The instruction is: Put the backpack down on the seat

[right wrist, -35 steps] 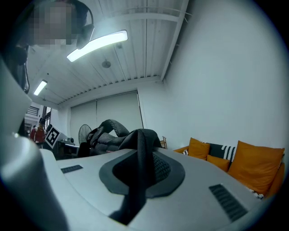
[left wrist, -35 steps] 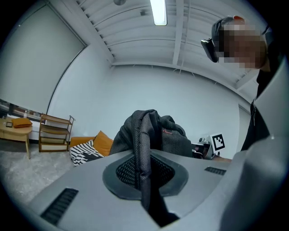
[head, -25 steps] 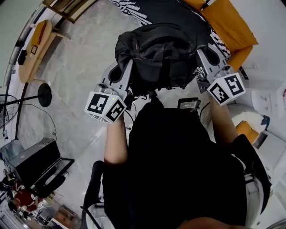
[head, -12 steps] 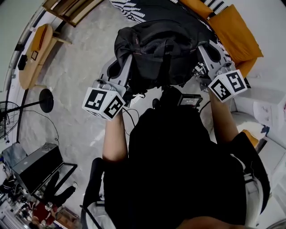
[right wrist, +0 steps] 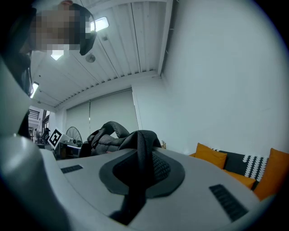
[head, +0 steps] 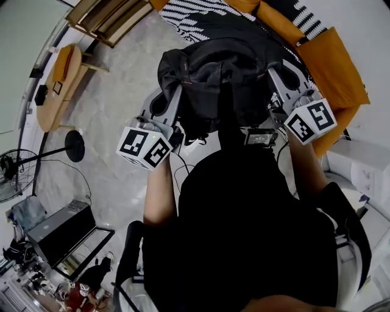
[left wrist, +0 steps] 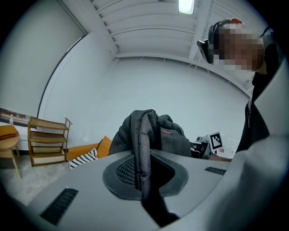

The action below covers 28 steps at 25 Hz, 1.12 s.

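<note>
A black backpack (head: 225,79) hangs in the air between my two grippers, in front of the person's chest. My left gripper (head: 177,92) is shut on a padded strap (left wrist: 141,135) at the bag's left side. The bag's body (left wrist: 174,137) bulges behind that strap. My right gripper (head: 275,72) is shut on another strap (right wrist: 143,149) at the bag's right side. An orange sofa (head: 334,61) with striped and dark cushions (head: 189,9) lies beyond and to the right of the bag. The right gripper view shows the sofa's cushions (right wrist: 212,158) low on the right.
On the marble floor to the left stand a round wooden side table (head: 58,85), a wooden shelf (head: 109,15), a fan (head: 12,177) and a round black stand base (head: 74,145). A dark open case (head: 61,234) sits at lower left. A small black device (head: 261,137) hangs at the person's chest.
Both grippers keep the same hold on the backpack. In the head view the sofa, side table and floor items have slid downward, with more of the sofa now beside the bag.
</note>
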Each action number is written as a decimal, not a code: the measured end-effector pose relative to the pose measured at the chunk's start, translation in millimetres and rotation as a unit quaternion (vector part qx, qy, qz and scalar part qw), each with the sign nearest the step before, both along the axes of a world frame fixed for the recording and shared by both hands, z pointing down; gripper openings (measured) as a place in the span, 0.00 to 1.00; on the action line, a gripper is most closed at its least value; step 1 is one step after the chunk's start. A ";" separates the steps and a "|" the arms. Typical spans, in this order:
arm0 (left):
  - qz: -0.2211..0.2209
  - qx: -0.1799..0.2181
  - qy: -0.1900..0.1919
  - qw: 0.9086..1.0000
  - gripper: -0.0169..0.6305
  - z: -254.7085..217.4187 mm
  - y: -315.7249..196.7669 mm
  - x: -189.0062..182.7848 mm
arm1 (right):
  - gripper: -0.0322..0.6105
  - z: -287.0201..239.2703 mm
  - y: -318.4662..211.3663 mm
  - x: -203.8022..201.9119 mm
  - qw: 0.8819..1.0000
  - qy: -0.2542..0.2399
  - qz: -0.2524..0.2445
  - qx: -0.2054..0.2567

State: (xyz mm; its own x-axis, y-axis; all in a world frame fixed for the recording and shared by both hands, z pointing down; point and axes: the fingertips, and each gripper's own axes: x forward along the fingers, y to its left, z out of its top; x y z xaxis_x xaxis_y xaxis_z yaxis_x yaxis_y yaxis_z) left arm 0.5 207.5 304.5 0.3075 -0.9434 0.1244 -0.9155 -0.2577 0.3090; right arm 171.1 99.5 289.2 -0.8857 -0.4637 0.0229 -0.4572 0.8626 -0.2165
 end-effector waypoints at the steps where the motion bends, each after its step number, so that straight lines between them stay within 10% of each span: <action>1: -0.002 -0.002 -0.002 1.000 0.08 2.2 -7.1 -2.4 | 0.12 1.4 -7.1 -2.6 1.000 0.000 -0.003 0.000; 9: -0.026 0.001 -0.006 1.000 0.08 -4.5 -142.0 -34.8 | 0.12 -5.1 -146.2 -37.2 1.000 -0.005 -0.027 -0.001; 21: -0.029 0.027 -0.032 0.999 0.08 -16.2 -151.0 -37.4 | 0.12 -17.5 -151.6 -35.9 0.999 -0.019 -0.022 0.019; 28: -0.021 0.012 -0.032 0.999 0.08 2.4 -269.8 -86.5 | 0.12 3.3 -275.6 -89.3 0.999 -0.017 -0.031 -0.006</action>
State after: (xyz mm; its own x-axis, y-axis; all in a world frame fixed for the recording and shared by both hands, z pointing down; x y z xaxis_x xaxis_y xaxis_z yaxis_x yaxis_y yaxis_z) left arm -86.1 -62.3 306.9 0.2592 -0.9583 0.1202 -0.9437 -0.2248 0.2429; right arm 81.9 -176.1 292.5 -0.9128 -0.4084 -0.0014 -0.3959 0.8858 -0.2421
